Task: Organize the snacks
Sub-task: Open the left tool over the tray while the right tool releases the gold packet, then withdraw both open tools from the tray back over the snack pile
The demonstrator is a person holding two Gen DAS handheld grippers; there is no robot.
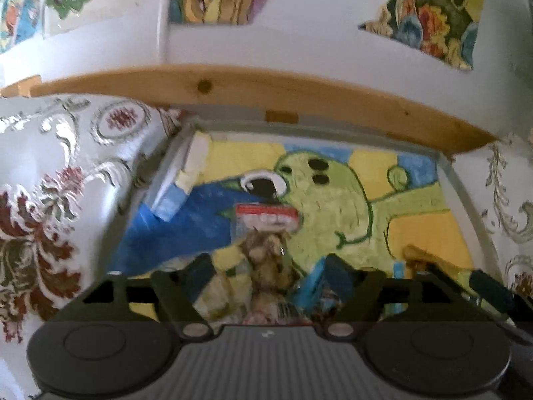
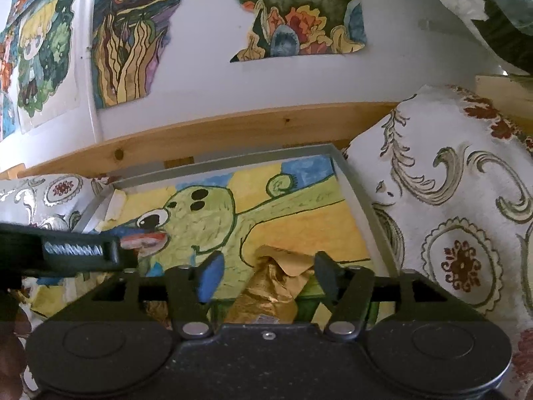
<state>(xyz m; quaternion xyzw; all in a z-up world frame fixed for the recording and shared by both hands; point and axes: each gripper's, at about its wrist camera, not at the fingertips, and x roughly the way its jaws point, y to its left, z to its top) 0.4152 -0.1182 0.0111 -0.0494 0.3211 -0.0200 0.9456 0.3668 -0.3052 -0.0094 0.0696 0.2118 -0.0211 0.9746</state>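
Left wrist view, nearest first: the left gripper [image 1: 266, 275] has its jaws part open, and a clear snack pack [image 1: 266, 233] with brownish contents and a red-and-white header stands between them; whether the pads truly pinch it I cannot tell, since motion blur hides the contact. Right wrist view: the right gripper [image 2: 265, 275] is likewise part open around a crumpled gold wrapper [image 2: 276, 286], which sits between the fingers and seems apart from both pads. Under both lies a grey tray [image 2: 359, 200] lined with a painted drawing of a green creature, so both snacks are over the tray's near half. Patterned cushions [image 2: 449, 216] press against the tray on either side, and a wooden rail [image 1: 233, 90] and a wall hung with cut-out drawings stand beyond. The left tool reaches across the right camera's left edge, so the two could knock together. A loose hold could also let the pack tip or the foil slide free.
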